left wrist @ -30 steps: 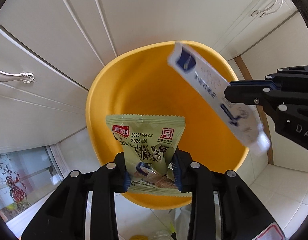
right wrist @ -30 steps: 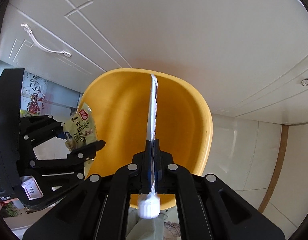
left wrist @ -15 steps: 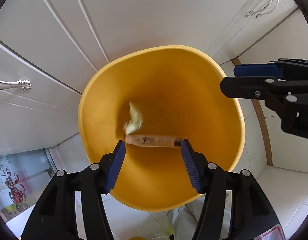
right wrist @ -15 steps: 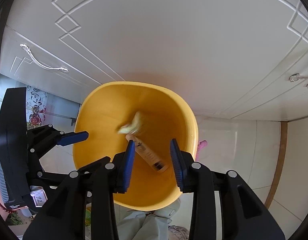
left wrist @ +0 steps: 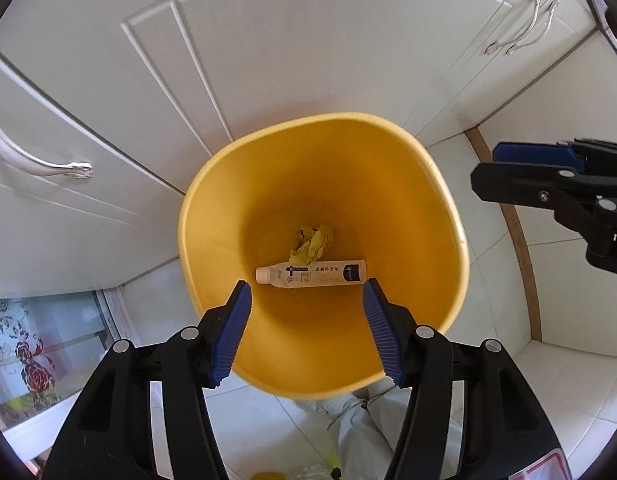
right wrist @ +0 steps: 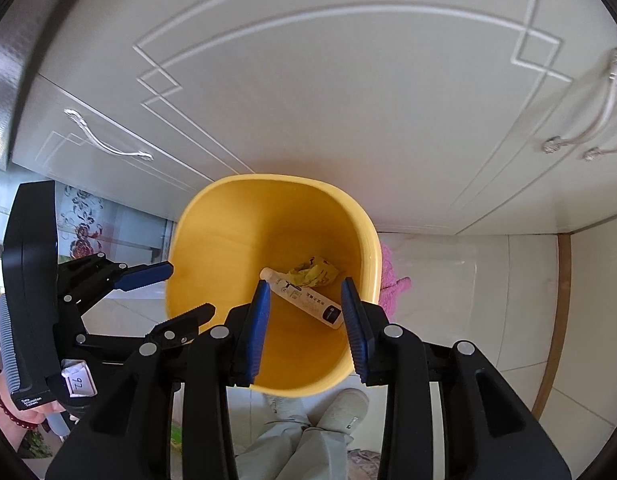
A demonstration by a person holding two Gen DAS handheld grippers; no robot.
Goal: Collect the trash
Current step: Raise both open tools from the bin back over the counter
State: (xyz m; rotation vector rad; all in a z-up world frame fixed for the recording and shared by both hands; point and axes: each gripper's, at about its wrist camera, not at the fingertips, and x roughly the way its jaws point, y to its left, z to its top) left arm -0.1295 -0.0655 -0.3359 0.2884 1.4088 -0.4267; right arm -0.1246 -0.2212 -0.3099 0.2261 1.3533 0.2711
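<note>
A yellow bin stands on the floor against white cabinets. At its bottom lie a white tube and a crumpled green snack wrapper, touching each other. My left gripper hangs open above the bin, pointing straight down, with nothing between its blue pads. My right gripper shows at the right edge of that view, off the bin's rim. In the right wrist view, the right gripper is open and empty over the bin, above the tube and wrapper. The left gripper is open at the left.
White cabinet doors with silver handles stand behind the bin. A pink cloth lies by its right side. The person's shoe is on the tiled floor just below it. A flower-patterned glass panel is at the left.
Both grippers opened and let go: the green wrapper and the white tube fell and now lie on the bin's bottom. Both grippers have lifted, and the right one has drawn off to the side.
</note>
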